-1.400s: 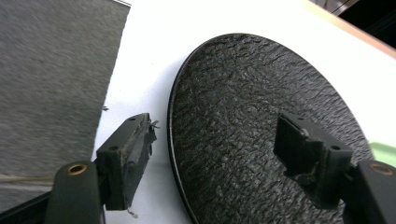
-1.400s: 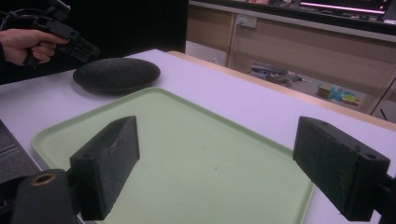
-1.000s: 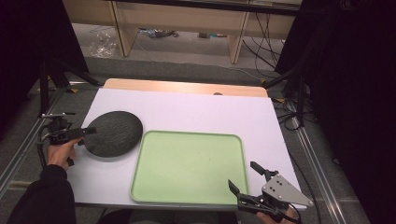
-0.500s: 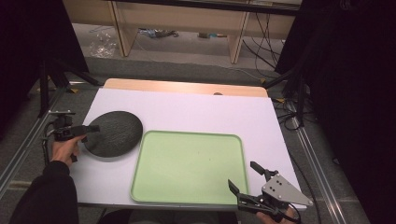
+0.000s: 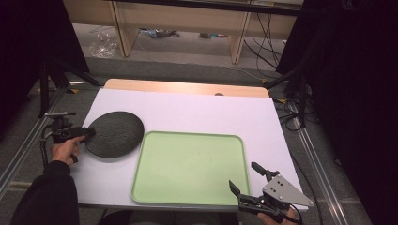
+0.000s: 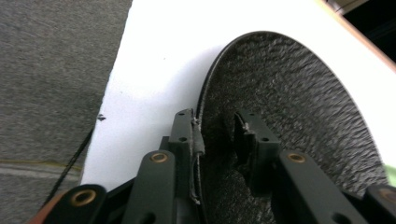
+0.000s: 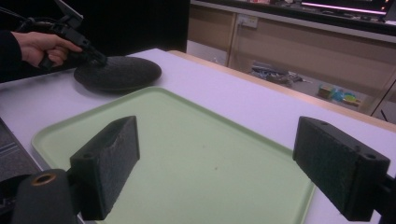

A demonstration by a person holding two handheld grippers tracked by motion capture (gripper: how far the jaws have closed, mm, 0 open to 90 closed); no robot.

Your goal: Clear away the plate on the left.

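While your left gripper has just been closing astride the dark plate's left rim, the green tray lies immediately right.

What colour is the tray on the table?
Pale green tray, clearest in the high view.

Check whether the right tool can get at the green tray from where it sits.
Probably yes: the right tool hangs open at the green tray's near right corner, nothing between them; the black plate lies off to the left.
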